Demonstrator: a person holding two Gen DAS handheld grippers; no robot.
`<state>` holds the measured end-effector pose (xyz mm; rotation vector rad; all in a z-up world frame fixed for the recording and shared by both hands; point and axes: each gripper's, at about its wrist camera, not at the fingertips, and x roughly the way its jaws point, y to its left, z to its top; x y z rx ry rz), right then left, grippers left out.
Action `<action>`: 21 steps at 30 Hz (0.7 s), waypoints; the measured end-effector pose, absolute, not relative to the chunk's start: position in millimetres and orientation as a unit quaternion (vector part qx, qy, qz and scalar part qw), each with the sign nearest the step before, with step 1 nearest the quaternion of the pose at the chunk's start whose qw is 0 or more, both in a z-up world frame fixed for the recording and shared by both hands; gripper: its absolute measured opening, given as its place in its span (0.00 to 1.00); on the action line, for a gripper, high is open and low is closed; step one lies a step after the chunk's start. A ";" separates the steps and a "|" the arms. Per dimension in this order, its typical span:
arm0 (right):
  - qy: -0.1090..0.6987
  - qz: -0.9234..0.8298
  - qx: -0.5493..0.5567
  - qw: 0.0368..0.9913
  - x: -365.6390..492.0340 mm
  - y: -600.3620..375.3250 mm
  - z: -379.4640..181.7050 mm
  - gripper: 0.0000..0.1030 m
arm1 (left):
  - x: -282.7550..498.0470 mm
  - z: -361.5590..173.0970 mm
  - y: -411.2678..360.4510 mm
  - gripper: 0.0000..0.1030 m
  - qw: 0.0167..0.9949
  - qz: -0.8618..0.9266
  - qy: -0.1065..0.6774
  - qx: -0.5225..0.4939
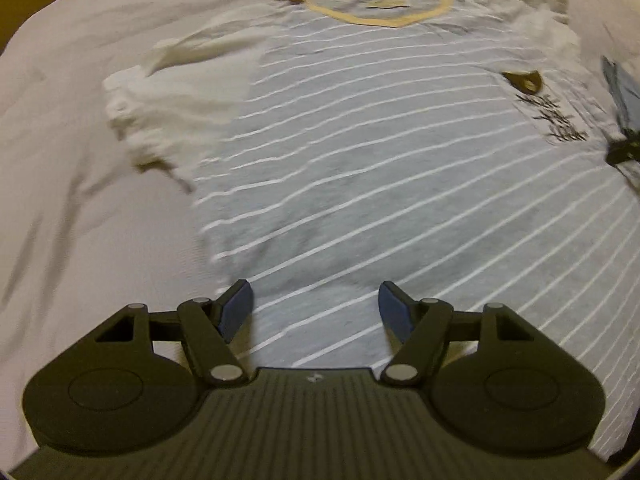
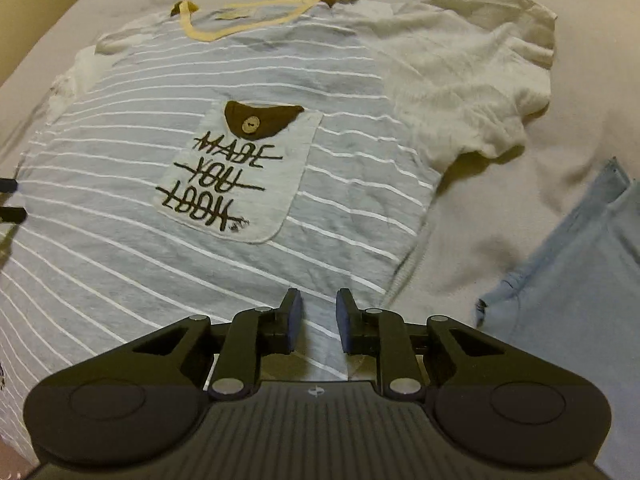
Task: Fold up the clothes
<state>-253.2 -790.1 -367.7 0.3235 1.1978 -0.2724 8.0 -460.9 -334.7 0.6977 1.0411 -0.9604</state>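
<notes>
Field notes, working from the pocket as my landmark.

The striped t-shirt (image 2: 168,184) lies spread face-up on the pale bedsheet (image 1: 80,220), not folded as far as either wrist view shows. Chest pocket (image 2: 236,184) with the struck-through lettering sits mid-chest; yellow collar (image 2: 224,28) is beyond it, cream sleeve (image 2: 472,92) to its right, the other sleeve (image 1: 160,96) on the far left side, a bit bunched.

Left gripper (image 1: 316,308): jaws wide apart, nothing between them, hanging over the lower body of the shirt, below and left of the pocket, close to the shirt's left edge. Right gripper (image 2: 319,320): jaws narrowly parted, no cloth between them, poised below the pocket, near the shirt's right side seam. Whether either set of pads touches fabric, I cannot tell.

My judgement: a flat, open shirt fits either a fold about to be made or one laid out again, so I only note what a good grip needs. Take hem or seam edge, both layers, both sides level, so the stripes stay parallel. The rumpled left sleeve may drag a crease in.

Containers: only the pocket, flap (image 2: 260,116) buttoned down; it lies flat, contents not visible. A light blue garment (image 2: 580,280) lies right of the pocket, off the shirt.
</notes>
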 end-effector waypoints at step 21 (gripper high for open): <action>0.363 -0.257 0.426 0.788 -269.3 -953.1 -381.9 0.45 | -52.5 -315.2 -533.0 0.65 0.678 -0.486 0.428 0.348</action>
